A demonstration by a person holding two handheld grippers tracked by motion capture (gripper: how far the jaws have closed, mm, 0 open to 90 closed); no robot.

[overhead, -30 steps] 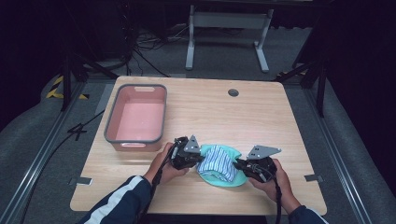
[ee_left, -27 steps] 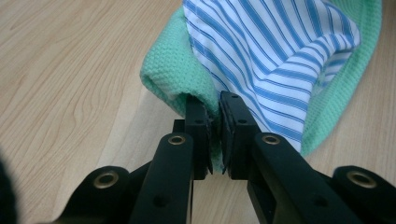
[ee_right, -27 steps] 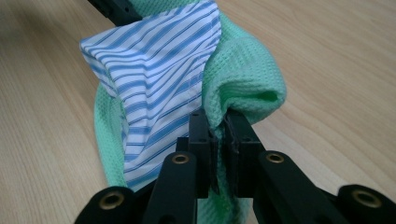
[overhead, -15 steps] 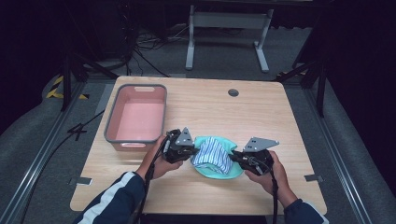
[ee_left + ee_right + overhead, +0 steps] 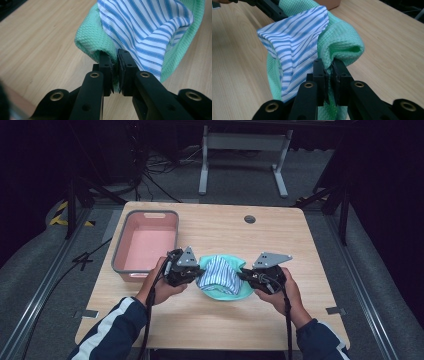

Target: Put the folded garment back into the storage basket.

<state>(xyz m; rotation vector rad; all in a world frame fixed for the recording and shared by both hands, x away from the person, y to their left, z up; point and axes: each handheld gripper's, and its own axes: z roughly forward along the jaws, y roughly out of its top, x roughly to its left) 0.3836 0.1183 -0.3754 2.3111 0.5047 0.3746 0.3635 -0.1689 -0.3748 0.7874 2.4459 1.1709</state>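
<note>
**Two pinches on a loose bundle**

I have the left gripper (image 5: 191,271) clamped on the left edge of the green cloth (image 5: 239,292) and the right gripper (image 5: 248,277) clamped on its right edge, jaws nearly together with fabric between the pads. The cloth hangs between them like a sling near the front middle of the table (image 5: 210,325), with the striped cloth (image 5: 220,276) lying loose inside it.

My worry is that striped piece: neither gripper clearly holds it, so if I tilt one side or spread the hands too far, I judge it could slide out. Each pinch also sits close to the hem, so a tug could pull the weave free.

The pink bin (image 5: 145,245) stands just left of my left hand; its near rim could catch the sagging cloth.
</note>
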